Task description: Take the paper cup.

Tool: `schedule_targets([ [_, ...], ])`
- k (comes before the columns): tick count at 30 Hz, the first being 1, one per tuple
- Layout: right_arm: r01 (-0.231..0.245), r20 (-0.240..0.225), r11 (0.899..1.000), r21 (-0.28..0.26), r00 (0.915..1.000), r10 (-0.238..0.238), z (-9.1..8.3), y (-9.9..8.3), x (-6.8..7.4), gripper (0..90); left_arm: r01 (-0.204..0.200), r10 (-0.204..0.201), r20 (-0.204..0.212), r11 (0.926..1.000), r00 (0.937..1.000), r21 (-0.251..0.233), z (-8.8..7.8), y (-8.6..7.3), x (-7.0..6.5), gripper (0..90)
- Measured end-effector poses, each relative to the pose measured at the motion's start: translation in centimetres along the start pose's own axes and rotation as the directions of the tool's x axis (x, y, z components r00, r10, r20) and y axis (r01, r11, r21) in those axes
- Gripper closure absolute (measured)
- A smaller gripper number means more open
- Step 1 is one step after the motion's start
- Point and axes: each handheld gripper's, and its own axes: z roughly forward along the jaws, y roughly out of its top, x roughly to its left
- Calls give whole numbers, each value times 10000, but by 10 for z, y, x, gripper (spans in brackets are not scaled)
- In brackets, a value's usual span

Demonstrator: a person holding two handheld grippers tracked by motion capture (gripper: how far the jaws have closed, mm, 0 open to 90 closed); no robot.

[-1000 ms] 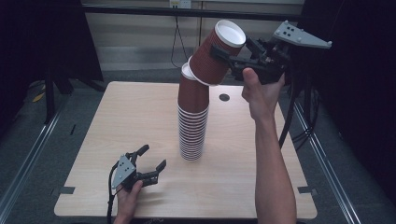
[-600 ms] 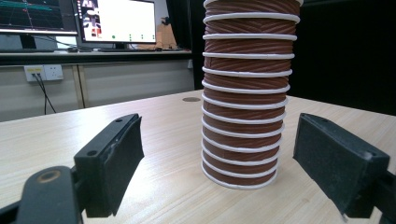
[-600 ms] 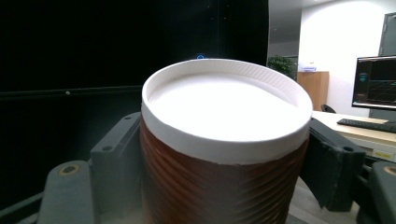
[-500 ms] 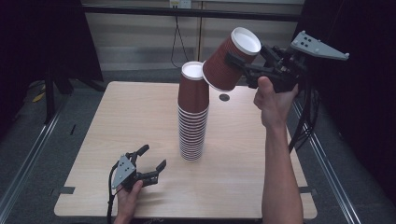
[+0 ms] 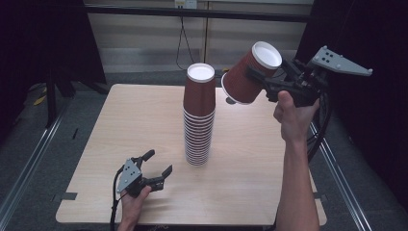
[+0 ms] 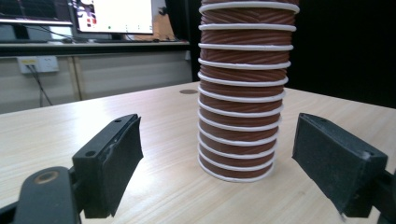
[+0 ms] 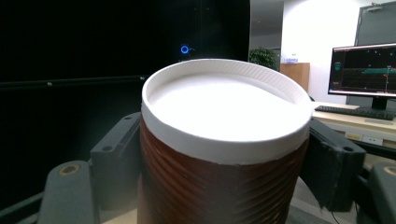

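A tall stack of brown ribbed paper cups [image 5: 198, 120] stands upside down in the middle of the wooden table [image 5: 120, 125]. To the upper right of its top, my right gripper [image 5: 262, 82] is shut on a single brown cup [image 5: 240, 82], held tilted in the air with its white base pointing up. In the right gripper view the pads [image 7: 116, 158] press both sides of that cup [image 7: 224, 121]. My left gripper [image 5: 159, 161] rests near the table's front edge, open and empty. In its own view the stack [image 6: 240, 107] stands a little beyond the jaws.
A small dark round hole [image 5: 230, 101] sits in the tabletop behind the stack. Metal floor rails [image 5: 29, 159] run along both sides of the table. A cable [image 5: 323, 125] hangs from the right gripper beside the table's right edge.
The right hand has carried the single cup rightward and a little down, away from the top of the stack. The left gripper has stayed put.
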Motion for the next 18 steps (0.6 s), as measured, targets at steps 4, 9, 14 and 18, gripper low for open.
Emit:
schedule_targets([
  [4,-143,-20,9995,265,9999,144,0,-16,-1,231,-336,320,352,9984,9989,447,4,4,-4,156],
  [9,-196,2,9991,371,9998,196,-1,-26,0,231,-490,466,671,9982,9967,338,5,14,-6,157],
  [14,-189,100,9981,593,9998,183,-6,-39,2,233,-788,724,1300,9959,9889,448,8,29,-9,157],
  [18,-274,183,9964,806,9995,260,-10,-49,4,233,-904,819,1597,9948,9838,465,11,36,-12,158],
])
